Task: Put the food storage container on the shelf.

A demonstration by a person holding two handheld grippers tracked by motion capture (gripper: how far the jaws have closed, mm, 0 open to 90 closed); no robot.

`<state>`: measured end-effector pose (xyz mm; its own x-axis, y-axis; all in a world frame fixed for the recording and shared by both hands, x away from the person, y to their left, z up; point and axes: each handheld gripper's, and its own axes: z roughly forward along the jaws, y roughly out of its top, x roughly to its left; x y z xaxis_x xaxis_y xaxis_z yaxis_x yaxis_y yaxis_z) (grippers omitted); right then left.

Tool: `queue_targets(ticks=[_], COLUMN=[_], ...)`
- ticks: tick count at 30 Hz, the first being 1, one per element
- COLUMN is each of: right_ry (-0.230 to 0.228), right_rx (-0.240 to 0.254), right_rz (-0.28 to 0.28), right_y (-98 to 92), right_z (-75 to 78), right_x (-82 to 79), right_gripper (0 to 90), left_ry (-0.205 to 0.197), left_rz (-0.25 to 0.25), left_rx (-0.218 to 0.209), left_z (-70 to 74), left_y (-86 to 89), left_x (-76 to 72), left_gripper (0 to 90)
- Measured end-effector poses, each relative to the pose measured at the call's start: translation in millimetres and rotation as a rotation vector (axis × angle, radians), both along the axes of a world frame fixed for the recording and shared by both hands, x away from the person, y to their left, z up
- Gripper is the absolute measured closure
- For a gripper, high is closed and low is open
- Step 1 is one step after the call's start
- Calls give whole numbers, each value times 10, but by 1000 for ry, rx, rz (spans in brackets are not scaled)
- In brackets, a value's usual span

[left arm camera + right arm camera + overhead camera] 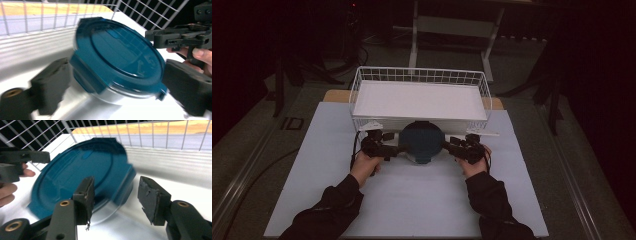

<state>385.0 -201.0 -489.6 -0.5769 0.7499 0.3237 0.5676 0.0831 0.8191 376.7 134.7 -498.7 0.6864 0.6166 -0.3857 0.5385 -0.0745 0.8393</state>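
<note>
A round container with a dark blue lid (422, 140) sits on the white table top just in front of the wire basket. In the left gripper view the container (117, 47) looks tilted and blurred. My left gripper (402, 148) is at its left edge, and the left gripper (116, 72) has its jaws wide apart on either side of the container. My right gripper (446, 145) is at the right edge. In the right gripper view the right gripper (117, 187) is open, with the lid's rim (122, 187) between the pads and a gap to the right pad (150, 200).
A white wire basket (419, 75) with a white flat liner (419, 100) stands right behind the container, and its mesh (50, 17) rises close by. The white table top (422, 200) stretches toward the person. A metal frame and cables lie on the dark floor beyond.
</note>
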Motion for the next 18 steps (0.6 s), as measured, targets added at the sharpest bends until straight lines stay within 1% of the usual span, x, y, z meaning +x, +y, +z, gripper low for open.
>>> queue_targets(ticks=[1, 2, 3, 4, 5, 8, 9, 10, 12, 13, 15, 16, 18], right_ry=[-1, -1, -9, -17, -19, -28, -32, -33, -31, -36, -37, -33, -28], right_rx=[-1, -1, -7, -10, -7, -8, -11, -8, -6, -11, -16, -20, -24], right_rz=[2, 2, 11, 21, 28, 61, 70, 80, 112, 122, 148, 158, 182], right_y=[-8, -8, -18, -31, -34, -11, 7, 25, 74, 100, 156, 186, 252], right_z=[9, 9, 29, 69, 91, 139, 146, 152, 158, 159, 158, 155, 141], right_x=[-39, -39, -87, -166, -207, -326, -367, -408, -480, -515, -580, -609, -658], right_gripper=[468, 468, 469, 477, 481, 508, 516, 538, 591, 635, 718, 759, 858], left_ry=[-2, -2, -14, -15, -17, -38, -42, -38, -42, -43, -45, -44, -42], left_rz=[-10, -10, -23, -27, -33, -46, -49, -54, -68, -75, -88, -94, -99], left_rx=[9, 9, 16, 9, 11, 19, 14, 13, 13, 22, 21, 28, 25], left_z=[9, 9, 30, 43, 60, 109, 121, 132, 148, 156, 168, 179, 196], left_y=[2, 2, 19, 28, 35, 61, 73, 82, 94, 95, 107, 114, 134], left_x=[-31, -31, -86, -119, -150, -247, -278, -309, -374, -406, -471, -503, -568], left_gripper=[15, 9, 9, 8, 8, 8, 8, 8, 8, 7, 4, 0, 0])
